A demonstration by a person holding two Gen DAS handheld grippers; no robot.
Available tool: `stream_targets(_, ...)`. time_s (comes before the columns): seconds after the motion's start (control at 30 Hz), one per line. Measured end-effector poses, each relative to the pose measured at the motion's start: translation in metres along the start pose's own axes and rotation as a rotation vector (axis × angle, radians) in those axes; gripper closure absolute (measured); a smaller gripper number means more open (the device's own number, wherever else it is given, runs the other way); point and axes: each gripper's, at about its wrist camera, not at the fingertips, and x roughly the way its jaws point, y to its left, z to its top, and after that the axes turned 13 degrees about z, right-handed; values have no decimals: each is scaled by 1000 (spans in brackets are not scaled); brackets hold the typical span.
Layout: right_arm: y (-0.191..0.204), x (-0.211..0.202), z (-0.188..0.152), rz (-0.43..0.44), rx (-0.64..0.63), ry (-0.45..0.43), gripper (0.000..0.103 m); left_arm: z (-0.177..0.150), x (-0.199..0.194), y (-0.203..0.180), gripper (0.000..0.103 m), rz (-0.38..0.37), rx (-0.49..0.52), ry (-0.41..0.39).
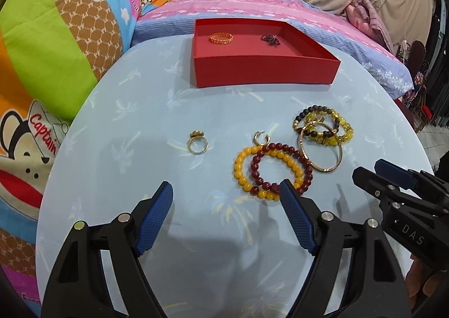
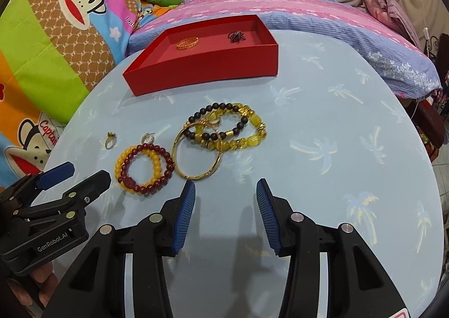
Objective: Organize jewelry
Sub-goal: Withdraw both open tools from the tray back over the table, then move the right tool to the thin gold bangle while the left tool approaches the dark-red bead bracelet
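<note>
- Left gripper [image 1: 226, 191]: jaws wide apart, nothing between them, held low over the worktop [image 1: 140, 110] with its right pad at the near edge of the bead pair. Risk: coming down here, that pad may land on the beads and push them instead of straddling them.
- Right gripper [image 2: 226, 191]: jaws about half apart, empty, just short of the gold bangle [image 2: 196, 155]. Risk: a thin, hard hoop lying flat gives the pads little to bite; it may skate off across the smooth cloth.
- Yellow bead bracelet [image 1: 247, 177] and dark red bead bracelet [image 1: 280, 169]: overlapping on the worktop, near the left gripper. Risk: a pinch on one likely drags the other along (or drops it midway to the box).
- Tangled pile [image 2: 224, 127]: a dark bead bracelet and yellow stone bracelets lying over the bangle's far side. Risk: lifting the bangle probably hauls the whole pile, which may shed pieces.
- Gold ring [image 1: 197, 144] and small hoop earring [image 1: 259, 138]: loose and separate, left of the bracelets. Risk: small enough to slip between pads or be flicked away by a passing jaw.
- Red box [image 1: 266, 71]: open, at the far side of the worktop, already holding a gold band [image 1: 221, 37] and a dark small piece [image 1: 270, 39]. Risk: a carried bracelet may catch the near wall and shove the light box.
- Both grippers close together (the two nearly side by side): a collision is possible if they reach for neighbouring pieces at once.
</note>
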Motion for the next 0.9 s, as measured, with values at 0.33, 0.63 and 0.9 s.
stream_targets(0.33,13,21,3,5,-29,15,58,-8,9,18,29,21,-49,28)
stream_targets(0.63,12,35,18,15,14,9,58,-1,16,28,29,39,-78,35)
stream_targets(0.9,21,46,29,-2,17,1,51,6,24,25,29,25,-77,36)
